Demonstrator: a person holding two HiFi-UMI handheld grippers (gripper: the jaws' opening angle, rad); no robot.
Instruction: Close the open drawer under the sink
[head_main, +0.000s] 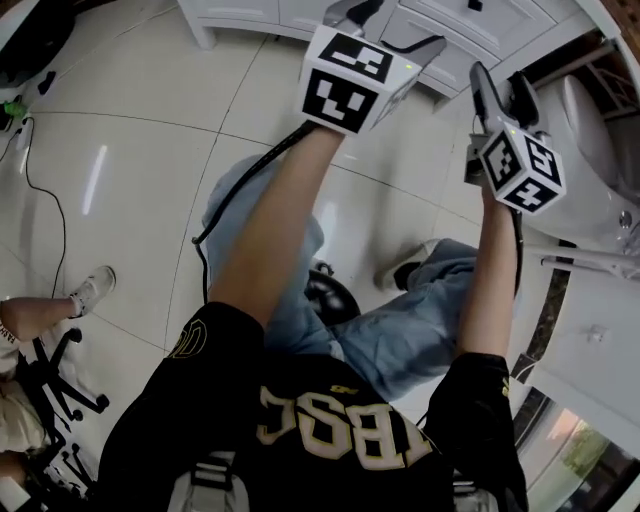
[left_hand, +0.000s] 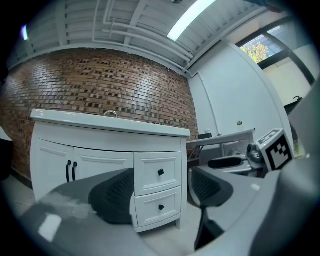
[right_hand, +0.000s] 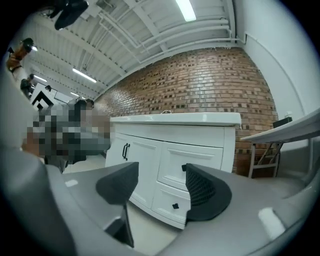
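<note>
The white sink cabinet (left_hand: 105, 160) stands against a brick wall, a little way ahead of both grippers. Its two drawers, the upper drawer (left_hand: 159, 172) and the lower drawer (left_hand: 160, 206), sit flush with the cabinet front, each with a small black knob. In the right gripper view the lower drawer (right_hand: 172, 204) shows between the jaws, and the upper one is partly hidden by the right jaw. My left gripper (left_hand: 162, 192) is open and empty, and so is my right gripper (right_hand: 161, 187). Both are held level, apart from the cabinet (head_main: 470, 30), left gripper (head_main: 390, 28) beside right gripper (head_main: 500, 90).
A white table (left_hand: 220, 137) stands right of the cabinet, with a white rounded fixture (head_main: 600, 150) next to it. Another person's leg and shoe (head_main: 92, 290) and an office chair base (head_main: 60, 385) are at the left. A black cable (head_main: 45, 200) runs over the tiled floor.
</note>
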